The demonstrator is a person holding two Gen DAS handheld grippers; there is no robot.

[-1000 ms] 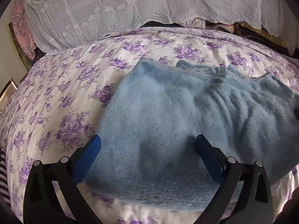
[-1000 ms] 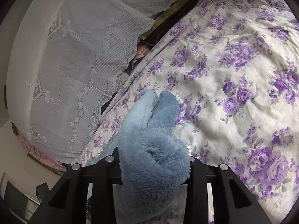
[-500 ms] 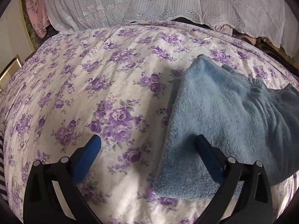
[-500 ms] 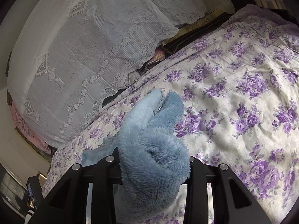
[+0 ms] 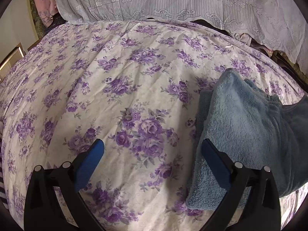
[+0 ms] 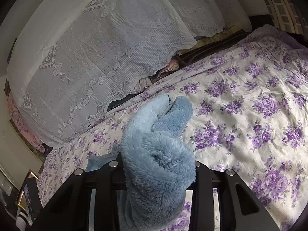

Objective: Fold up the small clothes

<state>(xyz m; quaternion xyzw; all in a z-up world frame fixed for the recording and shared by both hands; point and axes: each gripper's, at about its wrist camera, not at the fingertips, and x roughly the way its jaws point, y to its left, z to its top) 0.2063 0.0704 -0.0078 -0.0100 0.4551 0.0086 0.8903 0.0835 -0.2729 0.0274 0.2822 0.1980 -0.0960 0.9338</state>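
Right claw: jaws closed on a bunched wad of fluffy blue garment, which fills the gap between the black fingers and bulges out toward 12 o'clock, where two rounded lobes of cloth stand above the bed. More blue cloth hangs below the grip at 6 o'clock.

Left claw: jaws spread wide, nothing between the blue pads; only the bedspread, cream with purple roses, lies under the gap. The right-hand finger overlaps the near edge of the blue garment, which lies folded on the bedspread at 3 o'clock; contact cannot be judged.

Surroundings: a white lace cover drapes a pile along the far edge of the bed at 12 o'clock; pink cloth shows at 10 o'clock.
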